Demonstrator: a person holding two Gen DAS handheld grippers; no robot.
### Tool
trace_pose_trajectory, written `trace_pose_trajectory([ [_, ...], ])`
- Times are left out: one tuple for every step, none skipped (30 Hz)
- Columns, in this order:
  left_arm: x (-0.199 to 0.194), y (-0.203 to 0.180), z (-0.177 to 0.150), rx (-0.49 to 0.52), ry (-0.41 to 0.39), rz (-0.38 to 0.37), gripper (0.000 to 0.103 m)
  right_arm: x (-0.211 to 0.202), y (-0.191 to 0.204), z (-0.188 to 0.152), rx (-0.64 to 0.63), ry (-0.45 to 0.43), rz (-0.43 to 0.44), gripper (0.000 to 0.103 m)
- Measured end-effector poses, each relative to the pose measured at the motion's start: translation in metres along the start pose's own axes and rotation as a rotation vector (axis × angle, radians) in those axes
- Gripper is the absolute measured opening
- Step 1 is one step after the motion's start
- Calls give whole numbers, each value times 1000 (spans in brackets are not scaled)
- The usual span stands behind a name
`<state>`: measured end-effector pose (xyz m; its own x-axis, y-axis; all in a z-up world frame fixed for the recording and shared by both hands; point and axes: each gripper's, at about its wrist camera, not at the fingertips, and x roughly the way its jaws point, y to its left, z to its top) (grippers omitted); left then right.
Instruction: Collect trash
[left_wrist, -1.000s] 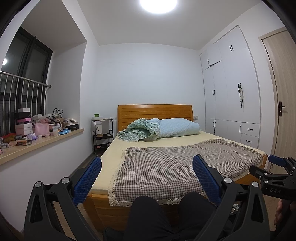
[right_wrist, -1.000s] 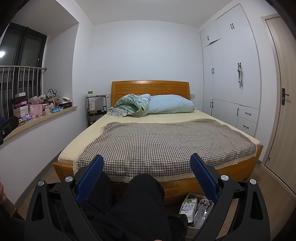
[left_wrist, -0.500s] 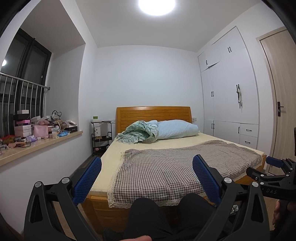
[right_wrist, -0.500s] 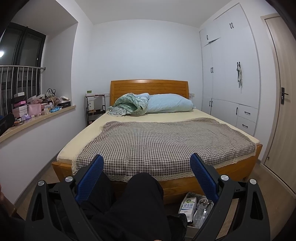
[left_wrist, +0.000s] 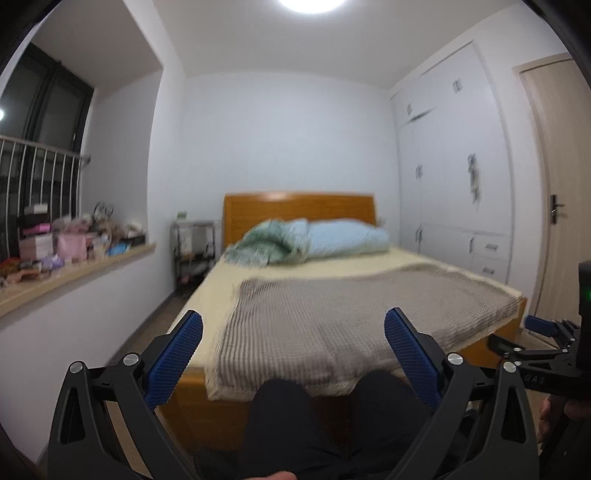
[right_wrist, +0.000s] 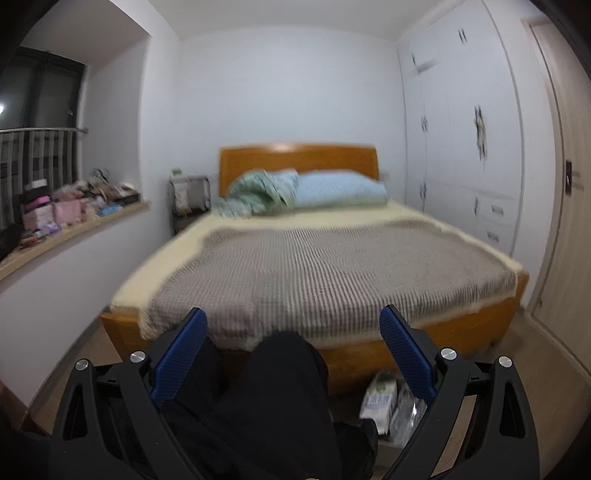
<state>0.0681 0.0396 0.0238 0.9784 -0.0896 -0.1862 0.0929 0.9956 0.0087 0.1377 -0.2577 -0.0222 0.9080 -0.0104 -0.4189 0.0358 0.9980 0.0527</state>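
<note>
Both claws are held level over the person's dark-trousered knees (right_wrist: 280, 373), facing the bed (right_wrist: 332, 266). The left claw (left_wrist: 293, 354) and right claw (right_wrist: 293, 350) gape wide, empty. What seems a blurred milk carton (right_wrist: 380, 400) lies on the floor, lower right, just inside the right claw's right finger.

Bed frame (right_wrist: 373, 356): glossy orange wood. On it, checked cloth blanket (right_wrist: 325, 273), matt. Below its foot, milk carton (right_wrist: 380, 400): printed paperboard; beside it, clear glossy plastic bottle (right_wrist: 406, 410). Gripper pads (right_wrist: 181, 356): textured blue rubber, matt black plastic arms.
</note>
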Motion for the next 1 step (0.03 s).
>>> trace_pose_trajectory([
  [17,5,-3,-8,30,8,96,13,-6,-1,16,27,1,90],
])
